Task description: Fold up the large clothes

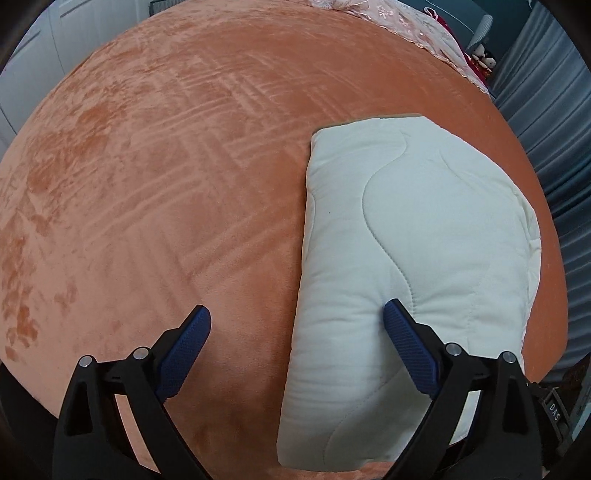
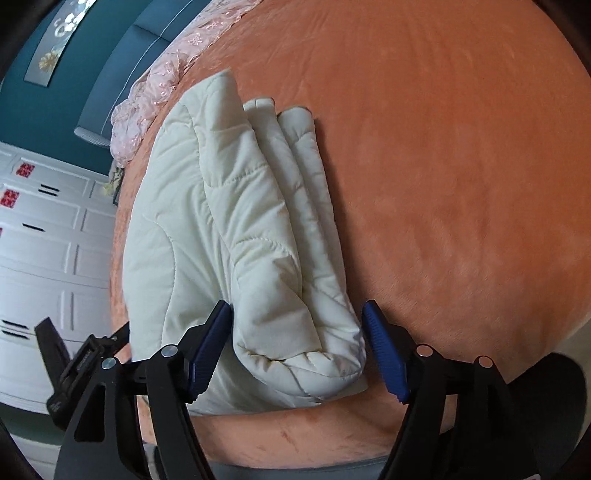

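Quilt (image 2: 236,229) folded on bed (image 2: 461,166); near edge hidden behind right tool (image 2: 297,317).

bed – orange plush cover (image 1: 166,166) | wall – teal (image 2: 33,107) | cabinets – white (image 2: 40,258)

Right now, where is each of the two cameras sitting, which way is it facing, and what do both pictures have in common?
Left wrist: on the left gripper, angled down at the orange velvety bedspread and the folded cream quilted blanket; its two open blue-padded fingers show.
Right wrist: on the right gripper, angled down at the blanket's stacked folds; its open fingers straddle the near end, and part of the left gripper shows.
Shared: the blanket, the bedspread, the pink lace cloth.
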The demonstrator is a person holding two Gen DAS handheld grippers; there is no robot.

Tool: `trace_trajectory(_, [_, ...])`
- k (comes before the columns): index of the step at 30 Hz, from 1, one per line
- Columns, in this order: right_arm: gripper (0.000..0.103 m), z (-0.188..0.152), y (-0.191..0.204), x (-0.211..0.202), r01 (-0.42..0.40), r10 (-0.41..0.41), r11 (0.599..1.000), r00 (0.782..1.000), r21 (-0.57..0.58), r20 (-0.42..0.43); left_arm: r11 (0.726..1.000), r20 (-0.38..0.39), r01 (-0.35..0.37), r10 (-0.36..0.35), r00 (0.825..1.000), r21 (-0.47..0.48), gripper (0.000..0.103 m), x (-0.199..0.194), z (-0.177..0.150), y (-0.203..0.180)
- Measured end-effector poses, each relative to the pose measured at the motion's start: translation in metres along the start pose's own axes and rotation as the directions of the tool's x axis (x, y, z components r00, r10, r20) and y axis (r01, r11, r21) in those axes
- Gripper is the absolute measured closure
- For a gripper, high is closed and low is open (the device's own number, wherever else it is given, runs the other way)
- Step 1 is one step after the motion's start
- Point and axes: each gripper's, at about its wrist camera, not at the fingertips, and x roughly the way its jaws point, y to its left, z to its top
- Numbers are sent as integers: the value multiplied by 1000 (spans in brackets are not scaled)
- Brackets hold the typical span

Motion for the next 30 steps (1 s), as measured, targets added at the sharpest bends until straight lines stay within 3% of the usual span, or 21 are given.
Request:
trace_trajectory(4, [27,-3,-18,18,-149,156,980,987,131,-44,998,-29,61,-62,998,-21,9,9,2,-1])
trace_trajectory(7, [27,-2,-18,25,-173,180,976,983,134,-39,986,-72,151,-155,985,-67,9,20,6,2])
trace_trajectory(10, [30,1,-10,31,-162,169,981,984,110,-54,956,-130,269,-284,950,-120,8,34,11,1])
trace_trajectory(12, [38,4,0,31,-136,139,989,989,63,-56,955,-126,283,-292,948,-86,16,31,14,-12])
trace_trajectory(16, [60,10,33,17,-60,60,995,998,-82,-9,978,-34,181,-179,983,103,37,0,15,-49])
trace_trajectory(20, [68,10,88,-5,57,-23,957,993,-284,120,966,89,144,-166,982,215,49,-39,25,-64])
trace_trajectory(24, [75,15,152,-10,89,10,892,976,-444,216,962,239,76,-141,961,262,50,-81,49,-57])
trace_trajectory(27, [76,16,212,3,136,33,804,962,-579,271,963,339,31,-125,933,269,52,-108,75,-39])
trace_trajectory(30, [77,26,252,22,113,86,760,959,-640,271,967,433,-22,-94,896,254,52,-126,105,-14])
